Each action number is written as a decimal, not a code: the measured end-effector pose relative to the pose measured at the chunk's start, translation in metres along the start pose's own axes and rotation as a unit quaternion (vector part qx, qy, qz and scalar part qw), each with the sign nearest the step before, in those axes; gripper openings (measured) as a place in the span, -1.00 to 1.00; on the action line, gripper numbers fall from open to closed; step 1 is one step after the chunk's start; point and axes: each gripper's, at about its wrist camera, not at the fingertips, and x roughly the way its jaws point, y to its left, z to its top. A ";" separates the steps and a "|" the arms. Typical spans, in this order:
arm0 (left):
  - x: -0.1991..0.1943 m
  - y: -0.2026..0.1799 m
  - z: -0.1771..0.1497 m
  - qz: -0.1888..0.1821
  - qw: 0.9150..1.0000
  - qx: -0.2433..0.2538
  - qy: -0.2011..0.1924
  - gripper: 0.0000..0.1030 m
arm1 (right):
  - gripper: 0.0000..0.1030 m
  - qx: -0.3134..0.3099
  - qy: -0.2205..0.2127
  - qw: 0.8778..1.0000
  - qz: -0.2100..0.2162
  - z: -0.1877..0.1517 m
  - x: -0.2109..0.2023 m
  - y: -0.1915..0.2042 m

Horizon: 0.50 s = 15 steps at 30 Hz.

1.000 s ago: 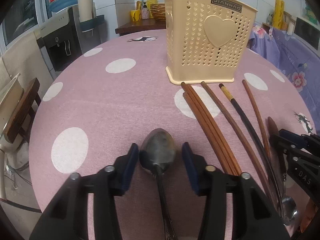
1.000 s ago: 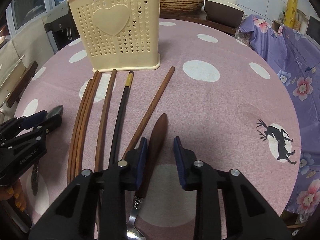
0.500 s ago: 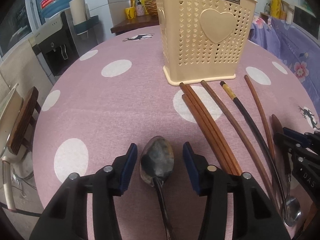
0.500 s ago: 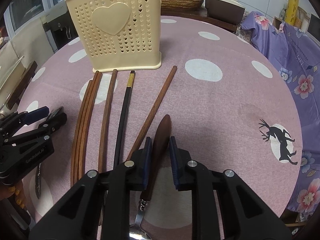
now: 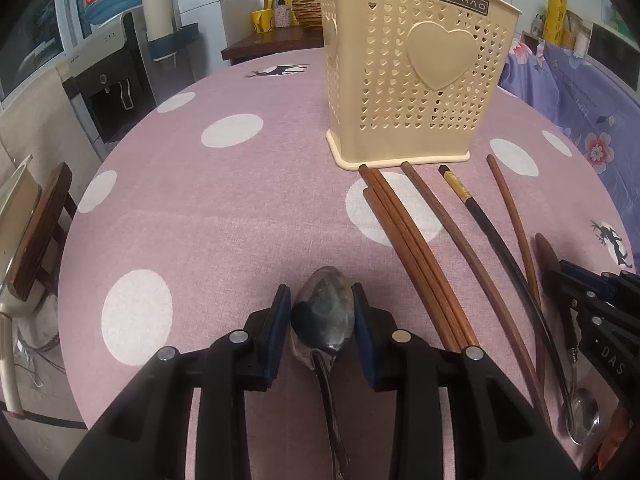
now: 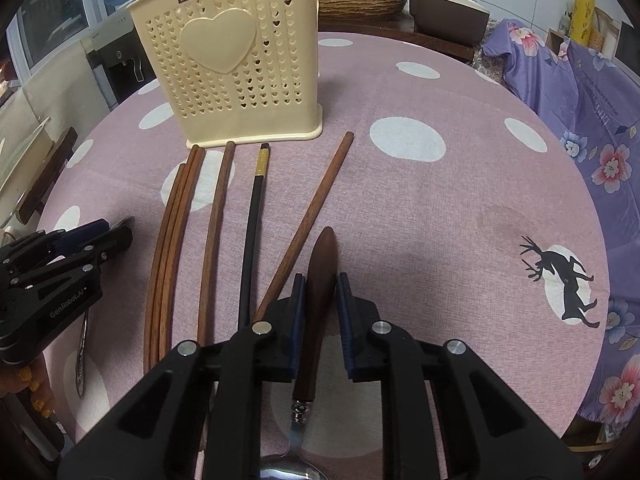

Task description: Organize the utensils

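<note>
Left wrist: claw point(image 5: 320, 312) seemingly around spoon point(image 5: 324, 316)

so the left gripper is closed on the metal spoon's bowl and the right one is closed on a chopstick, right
Not quite. The left gripper does pinch the metal spoon by its bowl, but the right wrist view shows the right gripper shut on the dark wooden spoon handle, not on a chopstick. The chopsticks lie loose on the table.

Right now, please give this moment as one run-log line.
left gripper: shut on metal spoon | right gripper: shut on wooden-handled spoon | chopsticks: on table | holder: upright
</note>
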 end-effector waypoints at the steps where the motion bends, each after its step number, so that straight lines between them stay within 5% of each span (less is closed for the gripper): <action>1: 0.000 0.001 0.001 -0.002 1.000 -0.002 0.000 -0.50 | -0.68 0.001 0.000 1.000 0.002 0.000 0.000 0.000; 6: 0.002 0.006 0.004 -0.010 1.000 -0.009 0.001 -0.78 | -0.68 0.003 -0.001 1.000 0.006 -0.001 0.000 -0.001; 15: 0.008 0.009 0.014 -0.020 1.000 -0.010 0.004 -0.81 | -0.69 0.007 0.000 1.000 0.012 0.000 0.001 -0.003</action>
